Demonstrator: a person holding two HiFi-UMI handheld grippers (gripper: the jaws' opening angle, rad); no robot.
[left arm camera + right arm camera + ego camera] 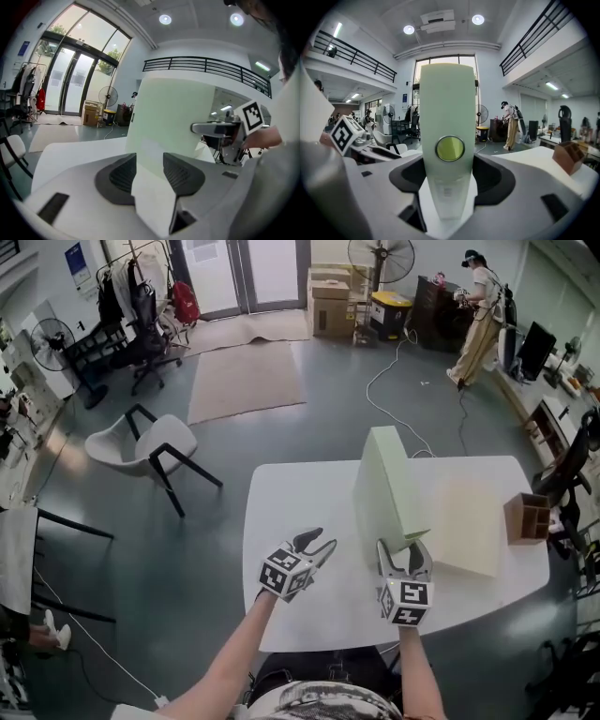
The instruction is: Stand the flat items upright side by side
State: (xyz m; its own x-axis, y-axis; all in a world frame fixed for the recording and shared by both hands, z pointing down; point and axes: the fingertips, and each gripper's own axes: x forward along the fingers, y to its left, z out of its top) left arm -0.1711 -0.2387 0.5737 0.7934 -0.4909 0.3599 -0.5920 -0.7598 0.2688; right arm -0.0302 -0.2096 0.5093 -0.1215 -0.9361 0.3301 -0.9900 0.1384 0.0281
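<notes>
In the head view a green binder stands upright on the bench with the right tongs at its near end, the left gripper view shows the left tongs spread with the binder just ahead, and the right gripper view shows the right tongs pinching its spine.

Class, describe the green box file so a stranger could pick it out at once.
Find the white table. On it stands the green box file, its spine in the right gripper. It alone is upright and green; the beige item beside it lies flat.
</notes>
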